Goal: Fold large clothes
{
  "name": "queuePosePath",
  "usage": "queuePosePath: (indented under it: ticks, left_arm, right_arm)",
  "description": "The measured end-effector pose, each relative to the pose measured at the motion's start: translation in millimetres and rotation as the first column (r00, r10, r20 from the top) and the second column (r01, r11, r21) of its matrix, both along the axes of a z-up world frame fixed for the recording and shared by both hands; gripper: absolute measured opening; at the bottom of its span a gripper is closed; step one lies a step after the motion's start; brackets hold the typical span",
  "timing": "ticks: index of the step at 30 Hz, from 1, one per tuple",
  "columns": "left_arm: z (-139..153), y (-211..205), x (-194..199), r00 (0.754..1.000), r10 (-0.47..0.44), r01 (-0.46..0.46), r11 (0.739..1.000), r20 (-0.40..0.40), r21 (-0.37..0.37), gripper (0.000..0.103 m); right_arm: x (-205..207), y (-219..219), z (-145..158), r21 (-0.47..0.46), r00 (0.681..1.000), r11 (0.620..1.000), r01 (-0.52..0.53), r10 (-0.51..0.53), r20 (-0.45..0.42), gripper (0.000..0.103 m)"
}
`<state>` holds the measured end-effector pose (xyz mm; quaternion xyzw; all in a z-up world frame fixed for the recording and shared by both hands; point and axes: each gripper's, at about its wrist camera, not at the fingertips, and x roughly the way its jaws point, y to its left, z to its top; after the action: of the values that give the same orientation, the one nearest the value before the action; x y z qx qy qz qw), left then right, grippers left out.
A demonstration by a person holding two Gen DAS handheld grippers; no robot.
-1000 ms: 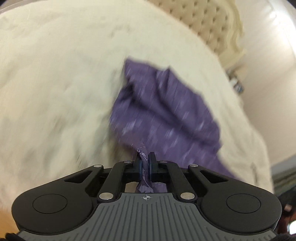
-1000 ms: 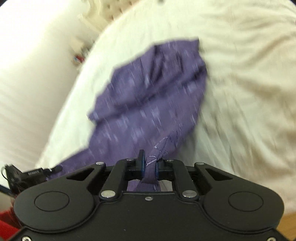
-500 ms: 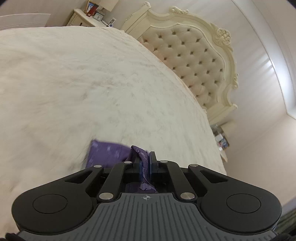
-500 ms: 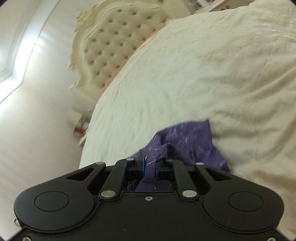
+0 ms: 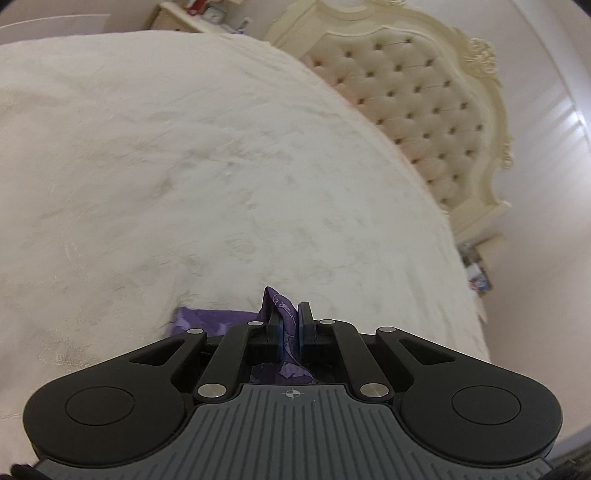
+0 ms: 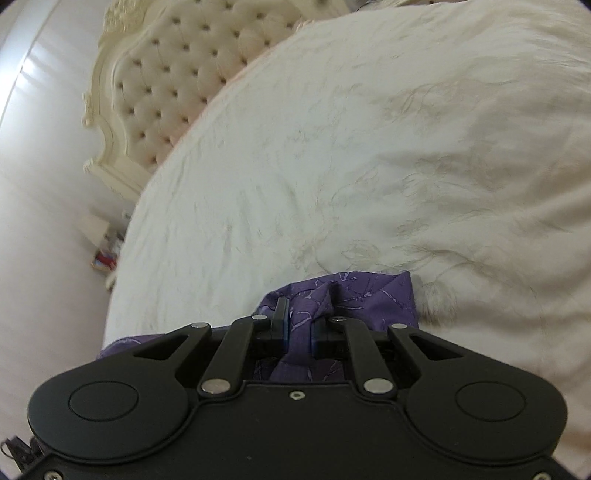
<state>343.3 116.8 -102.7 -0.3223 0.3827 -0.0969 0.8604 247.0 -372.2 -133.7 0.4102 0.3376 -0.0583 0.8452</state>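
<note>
Left wrist view: a wide bed [image 5: 184, 166] under a cream, faintly patterned bedspread fills most of the picture, and the right wrist view shows the same bedspread [image 6: 369, 166] rumpled into soft ridges on its right side. At the far end stands a cream tufted headboard [image 5: 417, 99] with a carved, scalloped frame; in the right wrist view it sits at the far left [image 6: 177, 66]. A pale nightstand [image 5: 177, 18] carrying small items is at the far left corner, and a low shelf [image 6: 105, 247] with coloured items stands on the floor beside the bed. The purple patterned garment [image 6: 365, 295] lies bunched at the near edge of the bed, just beyond the fingers. The right gripper [image 6: 299, 328] pinches a raised fold of it, the cloth filling the narrow gap between the fingers. The left gripper [image 5: 290, 325] is pressed nearly together on a thin peak of the same garment [image 5: 210, 317], which spreads flat to the left of the fingers.
</note>
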Motion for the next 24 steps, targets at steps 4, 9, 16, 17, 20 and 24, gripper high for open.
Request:
queuePosePath:
  ticks: [4, 9, 16, 17, 20, 24]
  left_arm:
    - [-16.4, -5.1, 11.4, 0.998, 0.023, -0.021, 0.999, -0.05, 0.049, 0.007]
    - [-30.1, -12.0, 25.8, 0.995, 0.021, -0.01, 0.994, -0.1, 0.106, 0.01]
    - [-49.3, 3.4, 28.1, 0.992, 0.073, -0.076, 0.997, -0.099, -0.033, 0.069]
    - [-48.6, 5.4, 26.5, 0.992, 0.097, -0.099, 0.995, -0.08, -0.021, 0.09]
    - [-43.2, 10.0, 23.0, 0.988, 0.144, -0.144, 0.99, -0.05, 0.003, 0.092]
    - [-28.8, 4.1, 20.1, 0.991, 0.123, -0.119, 0.99, -0.046, 0.079, 0.092]
  right_arm:
    - [26.6, 0.6, -12.8, -0.019, 0.997, 0.999, -0.05, 0.049, -0.059, 0.018]
    - [47.8, 1.8, -32.0, -0.025, 0.99, 0.996, -0.08, 0.076, -0.122, 0.024]
    - [58.1, 3.8, -44.3, -0.041, 0.984, 0.992, -0.121, 0.114, -0.135, 0.032]
    - [58.9, 3.9, -46.0, -0.042, 0.984, 0.991, -0.125, 0.118, -0.134, 0.035]
    - [61.3, 6.9, -50.3, -0.059, 0.984, 0.989, -0.135, 0.127, -0.125, 0.05]
    - [62.7, 15.0, -47.0, -0.081, 0.987, 0.987, -0.137, 0.129, -0.1, 0.067]
